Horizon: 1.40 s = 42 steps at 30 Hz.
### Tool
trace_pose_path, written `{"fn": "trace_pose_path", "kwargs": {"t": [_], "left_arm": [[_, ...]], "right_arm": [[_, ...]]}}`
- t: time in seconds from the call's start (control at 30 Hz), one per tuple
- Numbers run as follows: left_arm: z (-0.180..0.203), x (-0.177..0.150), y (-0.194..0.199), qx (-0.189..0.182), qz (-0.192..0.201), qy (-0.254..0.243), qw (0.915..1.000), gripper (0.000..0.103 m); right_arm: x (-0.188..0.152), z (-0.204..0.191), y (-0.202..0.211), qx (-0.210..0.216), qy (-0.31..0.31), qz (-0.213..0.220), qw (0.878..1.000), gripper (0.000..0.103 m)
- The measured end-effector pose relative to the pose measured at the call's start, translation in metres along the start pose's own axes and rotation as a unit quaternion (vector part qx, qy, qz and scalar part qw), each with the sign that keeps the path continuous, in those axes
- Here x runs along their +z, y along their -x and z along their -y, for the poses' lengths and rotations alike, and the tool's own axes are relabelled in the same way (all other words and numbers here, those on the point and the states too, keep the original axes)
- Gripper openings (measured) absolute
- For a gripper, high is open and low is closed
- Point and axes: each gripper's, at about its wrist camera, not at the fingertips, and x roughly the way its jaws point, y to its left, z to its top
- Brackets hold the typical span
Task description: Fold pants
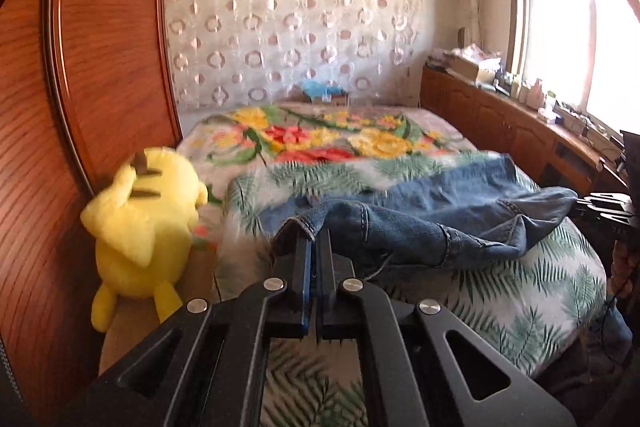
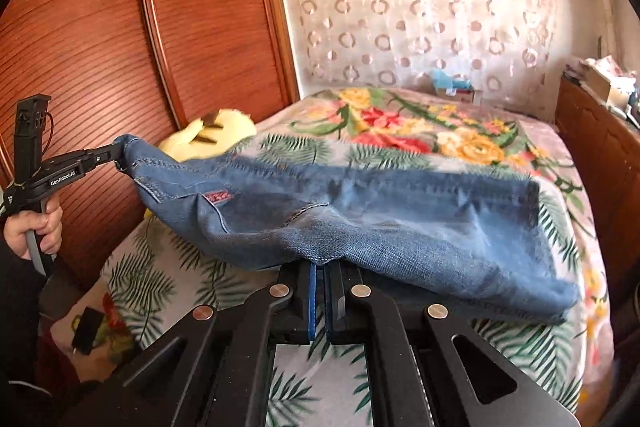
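Left gripper (image 1: 312, 243) clamped tight on a stitched edge of the blue denim pants (image 1: 432, 223), jaws pressed together with cloth pinched between. Right gripper (image 2: 319, 267) likewise closed on a fold of the same pants (image 2: 360, 211), fabric draped over its fingertips. Seen from the right wrist, left gripper (image 2: 118, 155) out at the left edge, gripped by a hand (image 2: 34, 227) on its handle, lifting one end of the denim clear of the bed. Pants strung between the two grippers, sagging in the middle, far end trailing down onto the bedspread with palm leaves (image 2: 520, 347). Just beyond on the left, yellow plush toy (image 1: 140, 227) slumped against the wooden panelled wardrobe (image 1: 100, 67). Farther along the bed, floral blanket (image 1: 320, 135) in red and yellow. At the back, lace curtain with ring pattern (image 1: 288, 27); to the right, cluttered wooden sideboard (image 1: 500, 111) under a bright window (image 1: 580, 27).
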Motion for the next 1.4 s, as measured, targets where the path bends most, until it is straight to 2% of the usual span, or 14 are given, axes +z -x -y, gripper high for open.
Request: {"fn": "trace_pose_path", "kwargs": {"t": [0.17,0.3,0.53,0.7,0.8,0.9,1.0,1.07,1.13,1.2,1.4], "left_arm": [[0.006,-0.031,-0.009,-0.005,-0.044,-0.01,0.999,0.002],[0.01,-0.043,-0.01,-0.002,-0.064,-0.014,0.9979,0.002],[0.017,-0.052,-0.001,-0.001,-0.08,-0.029,0.9964,0.004],[0.018,-0.049,0.01,0.005,-0.07,-0.034,0.9969,0.009],[0.016,-0.046,0.016,0.006,-0.062,-0.028,0.9976,0.021],[0.019,-0.044,0.014,0.0,-0.062,-0.027,0.9977,0.04],[0.028,-0.045,0.008,-0.015,-0.064,-0.033,0.9973,0.049],[0.035,-0.045,0.001,-0.025,-0.066,-0.035,0.9969,0.071],[0.045,-0.046,-0.006,-0.046,-0.069,-0.033,0.996,0.082],[0.058,-0.045,-0.017,-0.067,-0.075,-0.037,0.9943,0.082],[0.094,-0.041,-0.048,-0.093,-0.079,-0.049,0.9913,0.082]], "right_arm": [[-0.018,0.004,-0.017,0.008,-0.013,-0.032,0.999,0.002],[-0.03,0.006,-0.026,0.011,-0.02,-0.055,0.998,0.003],[-0.041,0.013,-0.028,0.007,-0.042,-0.068,0.997,0.003],[-0.048,0.018,-0.021,0.002,-0.061,-0.064,0.996,0.003],[-0.054,0.021,-0.008,-0.005,-0.063,-0.059,0.996,0.003],[-0.057,0.025,0.001,-0.014,-0.066,-0.05,0.996,0.003],[-0.059,0.031,0.009,-0.021,-0.072,-0.042,0.996,0.003],[-0.061,0.035,0.012,-0.029,-0.075,-0.039,0.996,0.003],[-0.062,0.039,0.015,-0.035,-0.079,-0.037,0.996,0.003],[-0.063,0.042,0.016,-0.044,-0.078,-0.037,0.995,0.003],[-0.066,0.051,0.016,-0.075,-0.079,-0.036,0.993,0.004]]}}
